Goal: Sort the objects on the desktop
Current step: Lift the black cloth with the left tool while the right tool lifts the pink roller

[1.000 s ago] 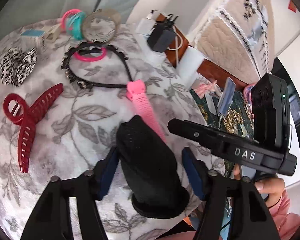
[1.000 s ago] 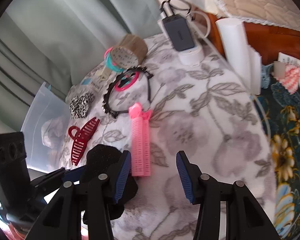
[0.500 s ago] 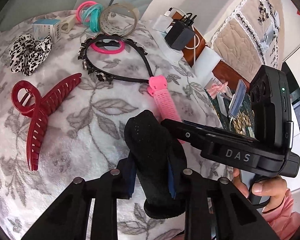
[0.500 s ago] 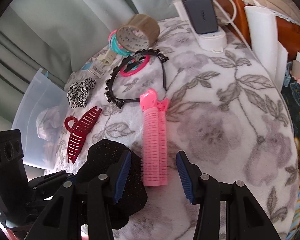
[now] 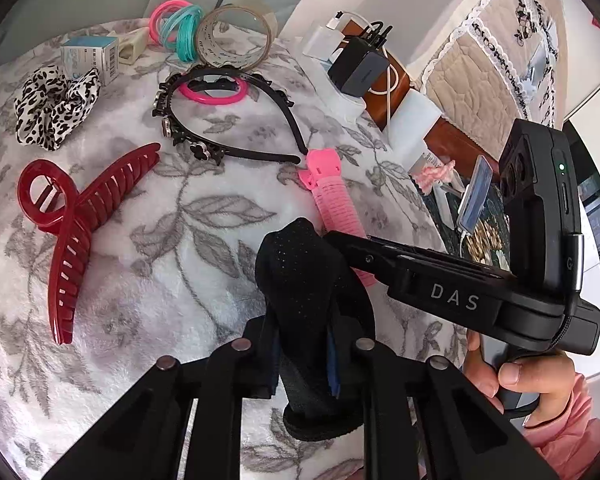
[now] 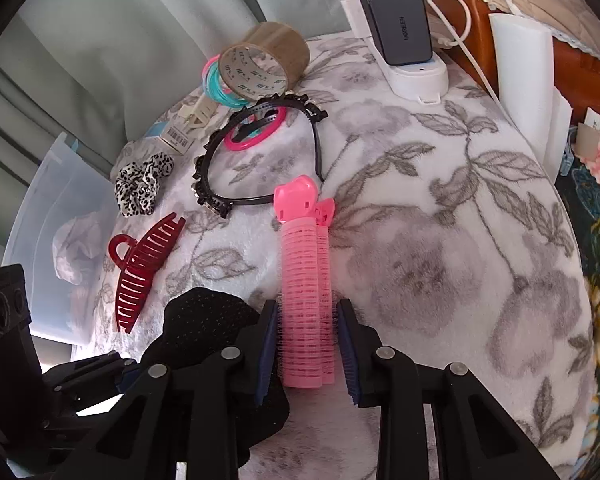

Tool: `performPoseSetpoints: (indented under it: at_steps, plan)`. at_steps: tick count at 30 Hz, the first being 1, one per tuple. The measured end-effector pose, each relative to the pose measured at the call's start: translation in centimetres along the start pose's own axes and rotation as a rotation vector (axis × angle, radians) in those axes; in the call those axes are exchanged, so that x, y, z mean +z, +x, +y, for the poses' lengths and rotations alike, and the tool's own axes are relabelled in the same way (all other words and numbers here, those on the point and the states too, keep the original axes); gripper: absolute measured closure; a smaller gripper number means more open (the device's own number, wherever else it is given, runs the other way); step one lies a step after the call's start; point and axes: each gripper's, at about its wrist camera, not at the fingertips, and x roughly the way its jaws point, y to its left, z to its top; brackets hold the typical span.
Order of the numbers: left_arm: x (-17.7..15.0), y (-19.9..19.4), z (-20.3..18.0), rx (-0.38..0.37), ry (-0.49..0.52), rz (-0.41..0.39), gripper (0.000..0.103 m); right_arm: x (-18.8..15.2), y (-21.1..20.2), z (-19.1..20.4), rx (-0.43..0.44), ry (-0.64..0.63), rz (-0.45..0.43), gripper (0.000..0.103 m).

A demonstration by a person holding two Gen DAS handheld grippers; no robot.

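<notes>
My left gripper is shut on a black perforated pad, held just above the floral cloth. The pad also shows in the right wrist view. My right gripper straddles the near end of a pink hair roller clip, its blue pads close on both sides of it. The clip lies on the cloth. In the left wrist view the clip runs under the right gripper's body.
On the cloth lie a red claw clip, a black headband around a pink ring, a leopard scrunchie, a tape roll, bangles and a small box. A charger block sits far right. A clear bin stands left.
My left gripper has closed on the black pad. My right gripper has moved forward over the pink roller clip and its jaws have narrowed around it.
</notes>
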Motion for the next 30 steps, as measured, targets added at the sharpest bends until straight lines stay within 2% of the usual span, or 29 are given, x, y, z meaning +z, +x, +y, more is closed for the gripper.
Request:
performPoseSetpoints:
  at_steps: [5,12,18,22,30]
  plan:
    - [-0.2,-0.5,0.3,-0.009,-0.015,-0.019,0.087,-0.2,-0.7,-0.1,0.000,0.011,-0.012,0.072]
    - [-0.3,-1.4,0.9,0.017,-0.017,-0.056,0.088,-0.4,-2.0,-0.9,-0.035,0.037,-0.042,0.073]
    - [-0.4,-2.6,1.8,0.031,-0.035,-0.096,0.088,-0.5,-3.7,-0.9,-0.033,0.042,-0.076,0.073]
    - [-0.5,-4.2,2.2,0.038,-0.035,-0.145,0.088,-0.5,-5.7,0.3,0.001,0.024,-0.116,0.073]
    - [-0.5,-10.4,2.7,0.043,-0.007,-0.332,0.088,-0.2,-10.3,4.8,0.077,-0.066,-0.231,0.073]
